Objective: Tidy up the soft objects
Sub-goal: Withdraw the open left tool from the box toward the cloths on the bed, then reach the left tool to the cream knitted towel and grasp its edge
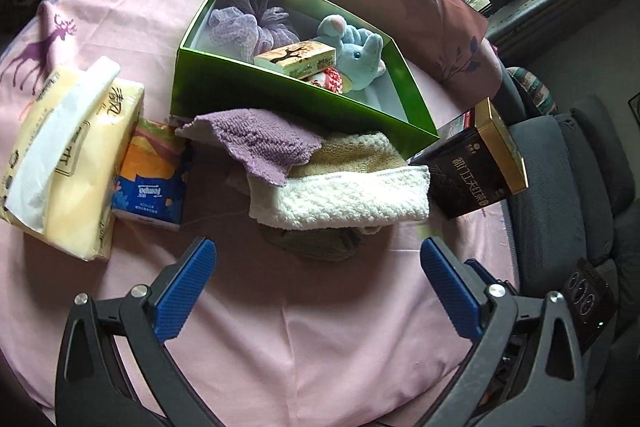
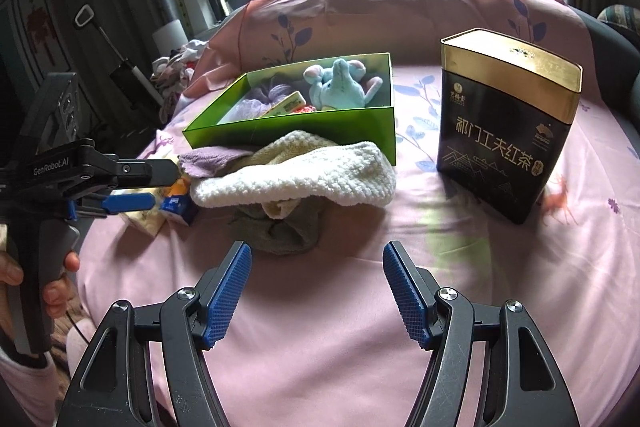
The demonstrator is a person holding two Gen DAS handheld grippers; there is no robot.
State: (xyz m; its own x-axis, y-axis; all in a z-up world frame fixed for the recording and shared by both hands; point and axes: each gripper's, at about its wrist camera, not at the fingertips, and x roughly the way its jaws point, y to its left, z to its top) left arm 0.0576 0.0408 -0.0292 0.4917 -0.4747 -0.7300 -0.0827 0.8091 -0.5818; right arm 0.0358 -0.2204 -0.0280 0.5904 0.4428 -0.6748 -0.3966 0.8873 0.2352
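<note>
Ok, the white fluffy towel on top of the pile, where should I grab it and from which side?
Take the white towel by its thick folded near edge, coming in from the front with the open left hand-held gripper. That rolled edge overhangs the grey cloth beneath and faces the fingers, so it should pinch cleanly, probably without catching the purple cloth.

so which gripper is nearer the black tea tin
Right. The right gripper hangs open just left of and before the tea tin; the left gripper is across the towel pile, by the tissue packs.
</note>
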